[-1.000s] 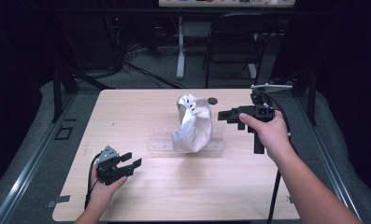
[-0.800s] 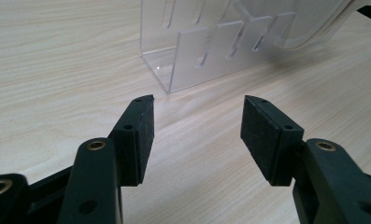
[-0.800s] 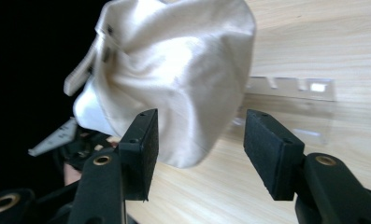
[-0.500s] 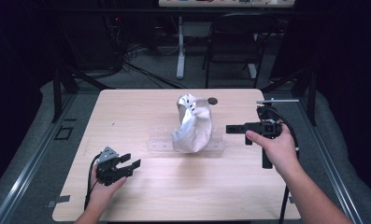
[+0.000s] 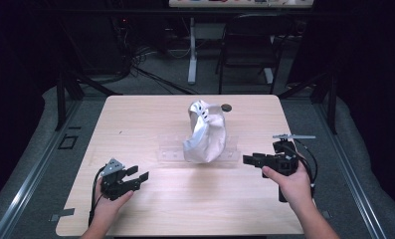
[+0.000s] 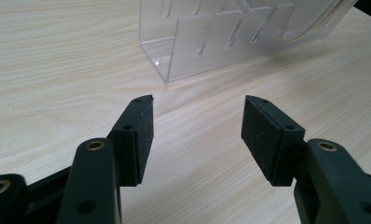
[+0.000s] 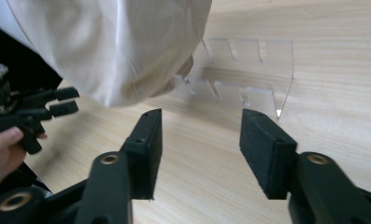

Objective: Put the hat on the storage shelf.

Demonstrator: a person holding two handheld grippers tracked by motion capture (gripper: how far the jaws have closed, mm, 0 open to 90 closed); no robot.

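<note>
High view: sitting mid-table on the light wooden tabletop (image 5: 150,114), a crumpled pale beige cloth cap (image 5: 205,132), draped over a clear acrylic slotted rack (image 5: 167,152); possibly a small dark round object (image 5: 226,107) lying just behind. Resting near the front-left corner, left gripper (image 5: 135,175), jaws spread, pinching nothing. Hovering right of the rack, right gripper (image 5: 248,159), jaws likewise spread and empty, pointing at the cap.

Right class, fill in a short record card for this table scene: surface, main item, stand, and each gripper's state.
surface: light wooden table
main item: white cloth cap, sitting on the stand
stand: clear slotted acrylic rack, mid-table
small extra: dark round object behind the cap
left gripper: open, holding nothing
right gripper: open, holding nothing, pointing toward the cap
</note>
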